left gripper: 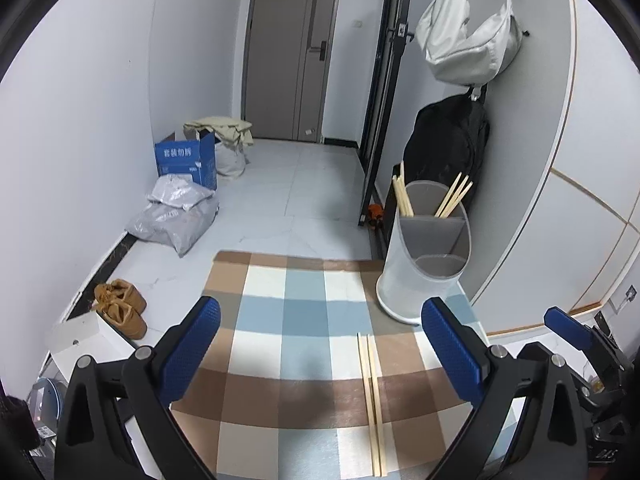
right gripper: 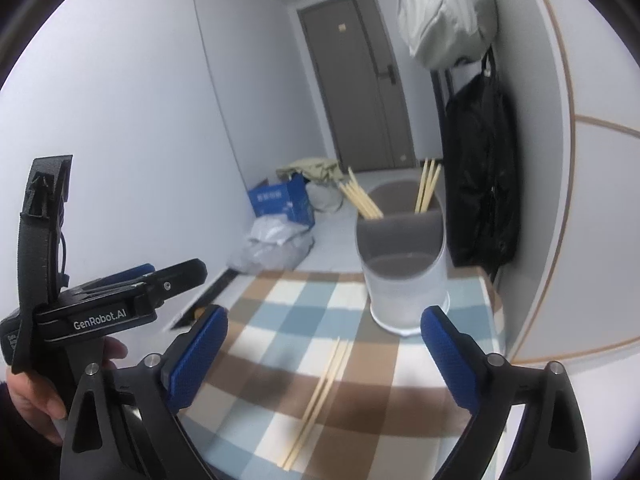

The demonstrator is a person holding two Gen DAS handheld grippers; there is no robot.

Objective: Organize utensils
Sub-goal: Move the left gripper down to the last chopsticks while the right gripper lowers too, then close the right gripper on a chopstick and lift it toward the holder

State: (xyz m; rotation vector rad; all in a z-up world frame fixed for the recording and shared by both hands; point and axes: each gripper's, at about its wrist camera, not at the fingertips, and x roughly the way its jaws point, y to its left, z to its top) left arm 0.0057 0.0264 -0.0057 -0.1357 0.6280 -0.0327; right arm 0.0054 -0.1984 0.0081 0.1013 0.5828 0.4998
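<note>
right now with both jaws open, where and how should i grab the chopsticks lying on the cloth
Take the pair of chopsticks near mid-length, coming straight down from above with the right gripper, whose view has them between its fingers. They lie flat and side by side on the checked cloth, so there is likely no room underneath; set the jaws across their length to pinch both sticks together. The utensil holder stands just beyond.

Brown-blue-white checked cloth (left gripper: 304,312), pale wooden chopsticks (left gripper: 374,396)
</note>
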